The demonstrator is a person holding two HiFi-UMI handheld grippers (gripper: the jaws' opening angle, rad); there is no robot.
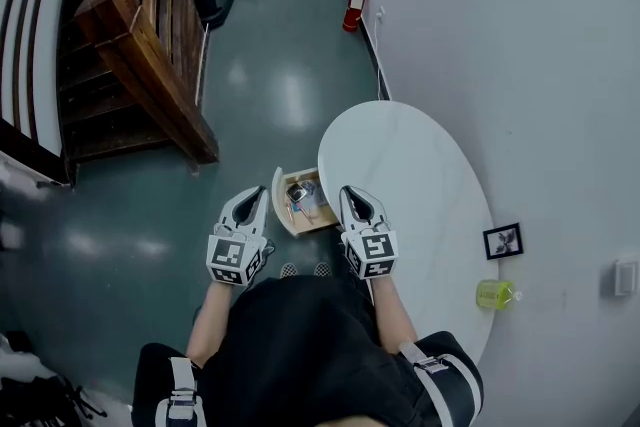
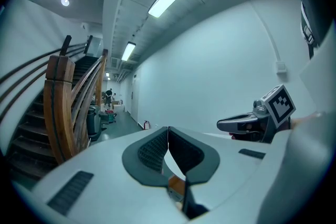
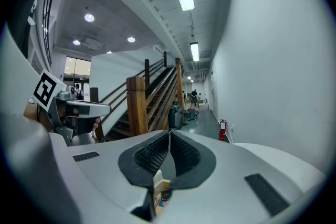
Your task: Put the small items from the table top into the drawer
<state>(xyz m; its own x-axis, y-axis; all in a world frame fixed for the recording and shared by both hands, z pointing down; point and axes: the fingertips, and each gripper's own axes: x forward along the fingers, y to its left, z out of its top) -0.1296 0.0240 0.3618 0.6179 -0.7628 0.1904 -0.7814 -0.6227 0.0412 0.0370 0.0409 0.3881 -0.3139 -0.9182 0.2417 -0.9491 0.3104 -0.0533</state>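
- Two claws sit in front of your waist. Your left claw (image 1: 258, 197) and your right claw (image 1: 352, 196) are each pressed together with nothing pinched, and each gripper view shows its ribbed pads meeting at the tip.
- One drawer (image 1: 300, 202) stands open just beyond and between the claw tips, pulled out from under the near edge of the worktop (image 1: 400, 155). Its curved front faces away from the wall (image 1: 540, 65), toward the open floor (image 1: 270, 85). The axis it slides on seems to run from that front back under the worktop. It holds a few bits and pieces, too small to name.
- Two small things remain on the white oval worktop, both on its right rim close to the wall and well apart from the drawer. The yellow-green thing (image 1: 494, 294) is nearer you and the framed picture (image 1: 502, 241) is just past it.
- The yellow-green thing looks like it lies on its side, long axis across the worktop, with one end toward the wall.
- I cannot tell whether the framed picture lies flat or leans.
- You look to be between loads: drawer open, both claws empty, and a pick-up comes next.
- For that, I would swing your right claw over to the right rim and spread it. Close it across the short width of the yellow-green thing, then carry that back over the drawer.
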